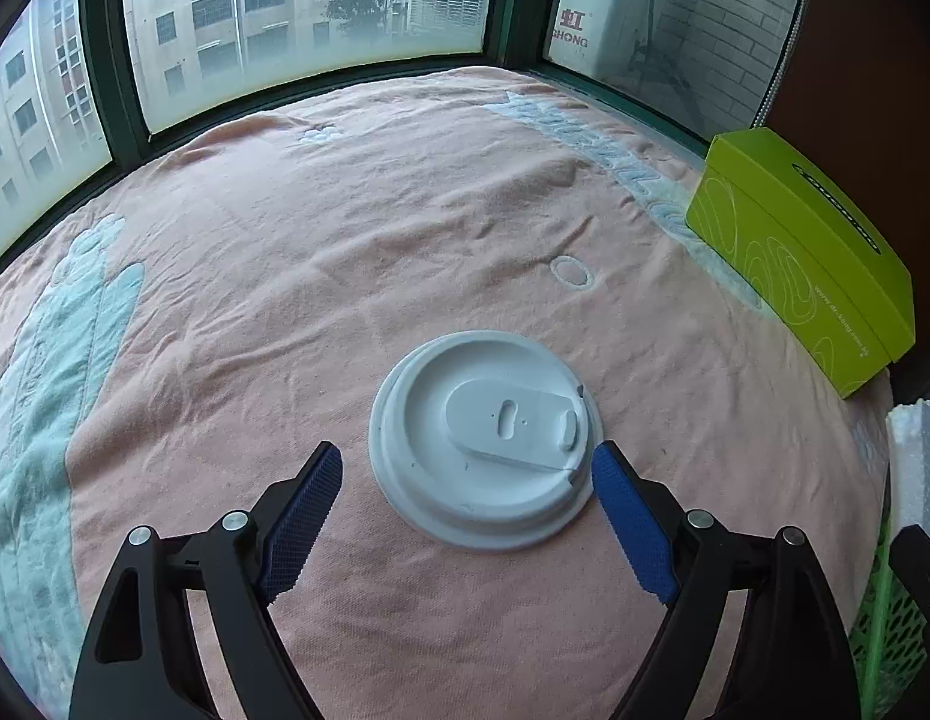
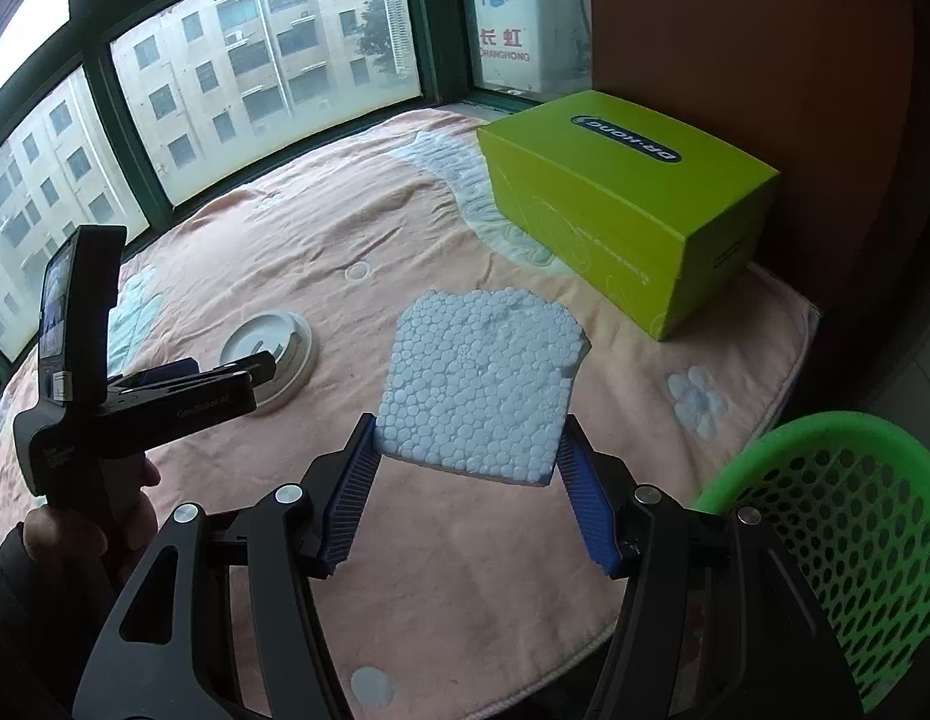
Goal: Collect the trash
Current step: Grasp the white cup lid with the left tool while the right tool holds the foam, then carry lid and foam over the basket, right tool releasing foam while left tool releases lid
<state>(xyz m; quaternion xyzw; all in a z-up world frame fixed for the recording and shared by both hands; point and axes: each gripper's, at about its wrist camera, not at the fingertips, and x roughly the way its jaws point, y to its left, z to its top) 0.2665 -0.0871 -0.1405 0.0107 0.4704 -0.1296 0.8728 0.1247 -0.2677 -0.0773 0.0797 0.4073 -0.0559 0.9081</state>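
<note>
A white plastic cup lid (image 1: 486,441) lies flat on the pink blanket (image 1: 345,276). My left gripper (image 1: 468,459) is open, its blue pads on either side of the lid's near half; the right pad touches the rim. The lid (image 2: 279,354) and the left gripper (image 2: 267,369) also show in the right wrist view. My right gripper (image 2: 468,429) is shut on a white styrofoam piece (image 2: 483,384) and holds it above the blanket. A green mesh basket (image 2: 849,534) stands at the lower right, beside the blanket's edge.
A lime green cardboard box (image 2: 627,204) sits at the back right against a brown wall; it also shows in the left wrist view (image 1: 807,252). Green-framed windows (image 1: 297,12) run along the far edge. The basket's edge (image 1: 885,618) and the styrofoam (image 1: 915,462) show at right.
</note>
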